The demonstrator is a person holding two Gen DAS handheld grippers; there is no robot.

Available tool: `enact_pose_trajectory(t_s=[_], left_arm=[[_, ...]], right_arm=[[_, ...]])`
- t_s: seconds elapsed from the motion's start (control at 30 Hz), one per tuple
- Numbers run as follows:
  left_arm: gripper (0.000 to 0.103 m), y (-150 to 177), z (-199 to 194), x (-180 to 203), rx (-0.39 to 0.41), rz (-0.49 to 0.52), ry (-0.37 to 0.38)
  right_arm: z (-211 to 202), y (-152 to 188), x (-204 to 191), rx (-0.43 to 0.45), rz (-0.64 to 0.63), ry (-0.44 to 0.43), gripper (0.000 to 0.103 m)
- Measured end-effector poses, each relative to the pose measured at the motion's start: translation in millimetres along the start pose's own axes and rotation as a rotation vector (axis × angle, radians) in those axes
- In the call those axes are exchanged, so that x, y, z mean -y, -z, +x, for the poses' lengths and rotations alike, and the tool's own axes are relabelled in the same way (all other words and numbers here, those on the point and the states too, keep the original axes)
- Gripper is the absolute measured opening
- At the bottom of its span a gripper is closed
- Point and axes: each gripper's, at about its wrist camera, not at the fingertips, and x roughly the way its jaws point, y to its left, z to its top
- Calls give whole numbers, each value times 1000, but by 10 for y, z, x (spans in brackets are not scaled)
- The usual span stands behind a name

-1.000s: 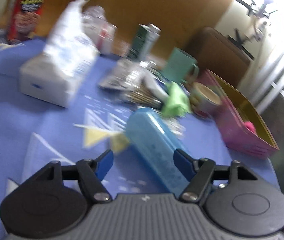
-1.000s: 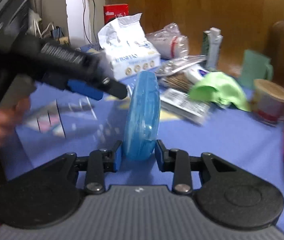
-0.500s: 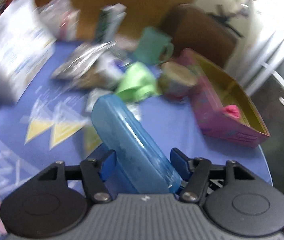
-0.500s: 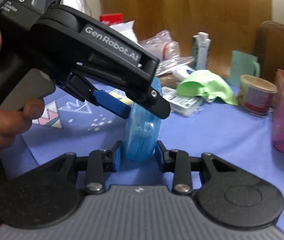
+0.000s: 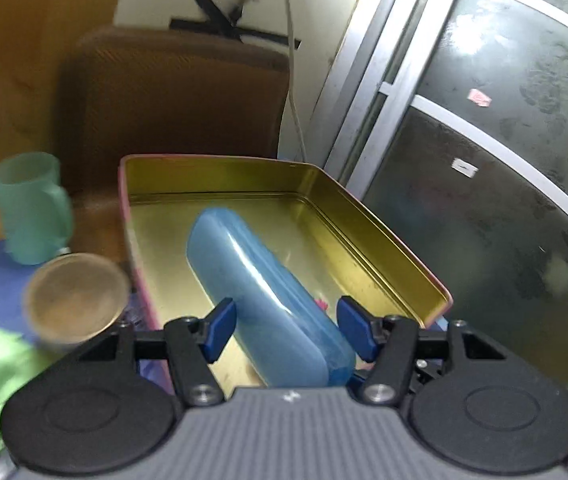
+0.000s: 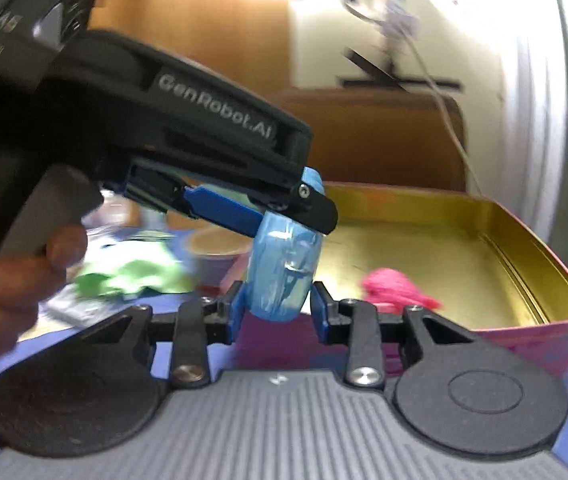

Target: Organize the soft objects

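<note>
Blue case (image 5: 260,292) hangs over the open gold tin (image 5: 384,236), gripped by left claw (image 5: 284,330) and right claw (image 6: 278,312). Uneven release could tip it onto the pink pompom (image 6: 396,286) or the rim.

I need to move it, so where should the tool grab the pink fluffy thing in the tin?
Probably pinch the pink fluffy thing across its bunched middle, coming from above: it lies low on the floor of the tin, whose raised walls block a level approach.
</note>
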Motion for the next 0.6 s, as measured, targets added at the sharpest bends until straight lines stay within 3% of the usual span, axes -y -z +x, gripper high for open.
enact_pose_trajectory(t_s=[0.13, 0.2, 0.37, 0.47, 0.6], left_arm=[[59, -14, 314, -55, -30, 2, -58], [59, 3, 300, -65, -26, 10, -97], [60, 193, -437, -193, 90, -15, -28], [62, 462, -1034, -483, 162, -58, -61], [62, 912, -1706, -971, 209, -150, -239]], right_arm=[[348, -52, 219, -44, 42, 47, 38], [427, -51, 266, -43, 37, 86, 45], [270, -45, 278, 30, 83, 96, 45], [73, -35, 183, 83, 91, 38, 45], [79, -82, -231, 33, 28, -168, 45]])
